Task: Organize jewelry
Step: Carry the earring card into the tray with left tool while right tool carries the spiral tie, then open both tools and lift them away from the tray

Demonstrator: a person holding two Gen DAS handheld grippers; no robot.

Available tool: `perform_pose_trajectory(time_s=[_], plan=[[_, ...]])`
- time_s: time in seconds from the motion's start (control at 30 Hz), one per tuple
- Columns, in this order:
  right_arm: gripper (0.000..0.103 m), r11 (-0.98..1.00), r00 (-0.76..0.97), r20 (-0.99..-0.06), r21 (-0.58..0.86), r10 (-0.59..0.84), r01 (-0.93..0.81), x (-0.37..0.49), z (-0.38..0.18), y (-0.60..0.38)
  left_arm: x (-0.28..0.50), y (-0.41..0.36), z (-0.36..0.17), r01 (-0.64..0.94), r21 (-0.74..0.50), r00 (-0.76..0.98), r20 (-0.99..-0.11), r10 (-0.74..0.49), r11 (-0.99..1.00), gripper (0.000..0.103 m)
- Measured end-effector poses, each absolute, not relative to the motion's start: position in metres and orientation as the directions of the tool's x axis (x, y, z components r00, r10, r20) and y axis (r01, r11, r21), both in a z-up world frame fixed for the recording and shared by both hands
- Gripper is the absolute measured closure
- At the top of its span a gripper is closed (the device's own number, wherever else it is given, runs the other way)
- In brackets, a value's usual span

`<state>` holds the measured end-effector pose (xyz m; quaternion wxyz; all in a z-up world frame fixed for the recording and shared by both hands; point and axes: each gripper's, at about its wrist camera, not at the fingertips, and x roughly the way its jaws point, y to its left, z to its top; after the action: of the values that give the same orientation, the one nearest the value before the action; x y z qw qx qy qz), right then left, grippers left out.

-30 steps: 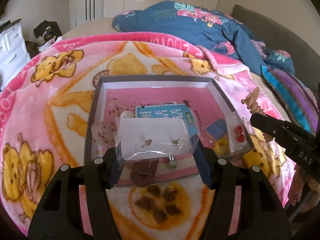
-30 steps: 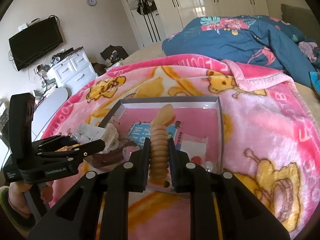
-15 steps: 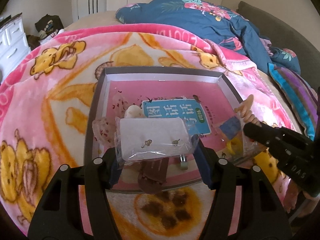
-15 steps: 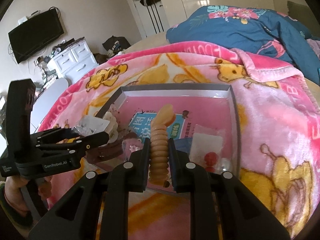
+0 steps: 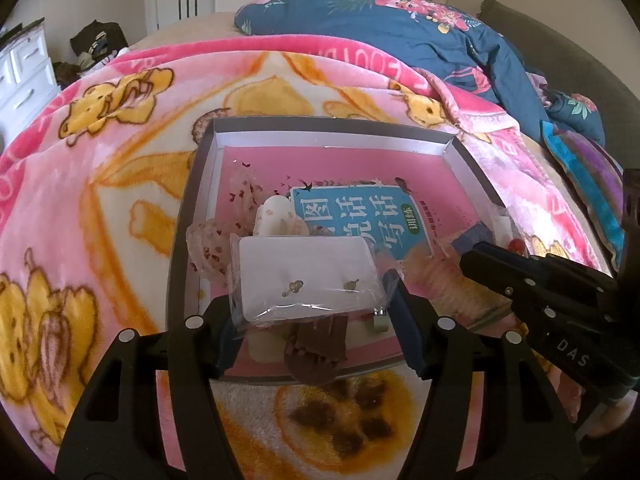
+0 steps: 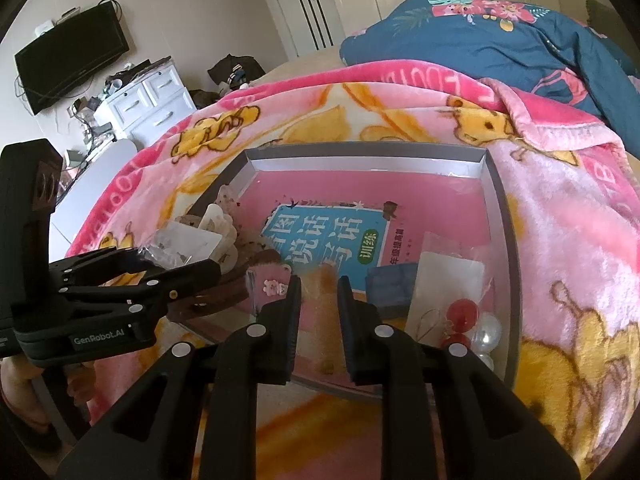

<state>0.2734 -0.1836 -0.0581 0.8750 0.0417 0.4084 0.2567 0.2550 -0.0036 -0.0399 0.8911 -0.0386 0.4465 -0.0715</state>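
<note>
A clear packet holding a white earring card [image 5: 308,276] is clamped between the two fingers of the left gripper [image 5: 312,300], above the near left part of the grey tray [image 5: 332,126]. Two small studs are seen on the card.

The right gripper [image 6: 318,308] is parted, and a blurred orange beaded piece [image 6: 320,284] is seen in the gap between its fingers; whether it is touched by them cannot be told. The gripper sits over the near edge of the tray.

The tray is laid on a pink cartoon blanket [image 5: 120,184]. Inside it, a blue booklet with white characters [image 6: 332,236] lies near the middle. In the near right corner, another clear packet with a white card [image 6: 448,280] is found, with red beads [image 6: 462,314] and white pearls [image 6: 488,330] at its near end. A dark blue square piece [image 6: 390,286] is placed between the booklet and that packet. A brown hair clip [image 5: 316,344] lies at the near edge, beneath the held packet, and a cream shell-like piece [image 5: 274,216] lies along the left side.
</note>
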Motion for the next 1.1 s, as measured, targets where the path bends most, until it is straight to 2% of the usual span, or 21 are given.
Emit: perform_pose_trajectory(time_s=[0.37,0.7,0.93,1.03,1.1], plan=[[0.071,0.874,0.559,-0.683,0.270,0.470,-0.404,0.266,-0.048,-0.196,0.252,-0.006,-0.039,0.097,-0.135,0.588,-0.791,-0.166,0.986,0.046],[0.070,0.882,0.568,-0.687,0.257,0.454,-0.394,0.263,-0.044,-0.203,0.250,-0.009,-0.035,0.102,-0.130,0.589,-0.791,-0.166,0.986,0.046],[0.055,0.888,0.575,-0.687,0.250,0.443,-0.386,0.260,-0.038,-0.207,0.249,-0.011,-0.024,0.104,-0.124,0.594,-0.788,-0.162,0.987,0.042],[0.045,0.890,0.583,-0.682,0.253,0.441,-0.378,0.259,-0.034,-0.211,0.249,-0.011,-0.021,0.103,-0.121,0.596,-0.787,-0.159,0.987,0.034],[0.043,0.891,0.586,-0.680,0.251,0.440,-0.378,0.258,-0.031,-0.212,0.248,-0.011,-0.017,0.099,-0.117,0.599,-0.786,-0.153,0.988,0.031]])
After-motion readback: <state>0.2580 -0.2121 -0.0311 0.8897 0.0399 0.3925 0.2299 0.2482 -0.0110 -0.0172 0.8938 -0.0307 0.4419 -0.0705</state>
